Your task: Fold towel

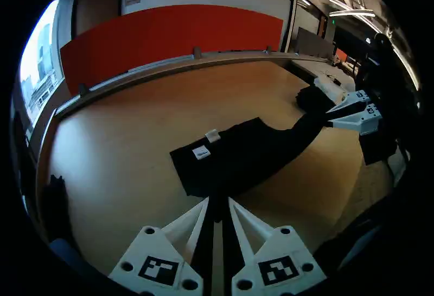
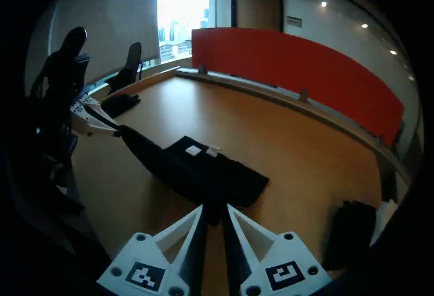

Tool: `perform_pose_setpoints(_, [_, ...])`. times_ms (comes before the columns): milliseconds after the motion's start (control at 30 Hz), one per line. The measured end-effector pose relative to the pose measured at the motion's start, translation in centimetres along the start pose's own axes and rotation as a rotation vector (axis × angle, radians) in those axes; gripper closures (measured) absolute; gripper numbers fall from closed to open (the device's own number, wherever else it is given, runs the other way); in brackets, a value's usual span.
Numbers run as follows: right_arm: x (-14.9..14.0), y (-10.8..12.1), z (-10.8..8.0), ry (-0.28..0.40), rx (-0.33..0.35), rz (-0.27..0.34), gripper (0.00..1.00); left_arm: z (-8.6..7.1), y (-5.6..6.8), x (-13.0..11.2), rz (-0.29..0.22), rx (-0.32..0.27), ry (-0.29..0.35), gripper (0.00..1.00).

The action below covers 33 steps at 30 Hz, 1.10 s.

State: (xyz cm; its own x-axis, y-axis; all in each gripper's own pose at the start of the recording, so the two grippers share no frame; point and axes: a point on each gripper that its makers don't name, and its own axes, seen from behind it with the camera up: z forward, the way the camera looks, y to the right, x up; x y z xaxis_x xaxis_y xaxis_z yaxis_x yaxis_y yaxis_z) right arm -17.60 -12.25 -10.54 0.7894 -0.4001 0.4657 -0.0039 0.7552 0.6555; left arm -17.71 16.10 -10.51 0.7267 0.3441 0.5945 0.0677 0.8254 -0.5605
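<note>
Beneath the fingers, a broad wooden table [image 1: 119, 149] for a folding surface. Ahead of both fingertip pairs, the dark towel [image 1: 244, 155], drawn out toward each. Left gripper [image 1: 219, 212] and right gripper [image 2: 216, 214] clamped tight on neighbouring corners, probably to carry one edge over evenly. Farther beyond the tips, two white tags [image 1: 201, 152], face up.

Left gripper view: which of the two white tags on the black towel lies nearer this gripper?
The flat square tag, lying on the towel inside its edge. The other tag sits farther off, at the towel's far edge.
</note>
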Motion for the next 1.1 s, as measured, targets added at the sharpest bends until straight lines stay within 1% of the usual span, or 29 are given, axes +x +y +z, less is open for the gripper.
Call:
perform_pose_setpoints(200, [0.4, -0.1, -0.9, 0.002, 0.0, -0.01, 0.83, -0.9, 0.6, 0.5, -0.004, -0.004, 0.007, 0.91])
perform_pose_setpoints(300, [0.3, -0.1, -1.0, 0.0, 0.001, -0.012, 0.83, -1.1, 0.8, 0.6, -0.009, -0.007, 0.01, 0.91])
perform_pose_setpoints(600, [-0.4, -0.3, -0.6, -0.026, 0.01, -0.024, 0.83, -0.4, 1.0, 0.2, -0.018, -0.008, -0.005, 0.91])
perform_pose_setpoints(700, [-0.5, -0.2, -0.2, -0.035, 0.014, -0.035, 0.83, 0.1, 0.9, -0.1, -0.026, -0.009, -0.015, 0.91])
perform_pose_setpoints(900, [-0.5, 0.9, 1.3, -0.049, 0.018, -0.046, 0.83, 1.6, 0.4, -0.4, -0.056, -0.014, -0.026, 0.91])
perform_pose_setpoints(1100, [-1.1, 2.3, 3.3, -0.086, 0.028, -0.034, 0.83, 3.7, -0.7, -0.8, -0.09, -0.003, -0.044, 0.91])
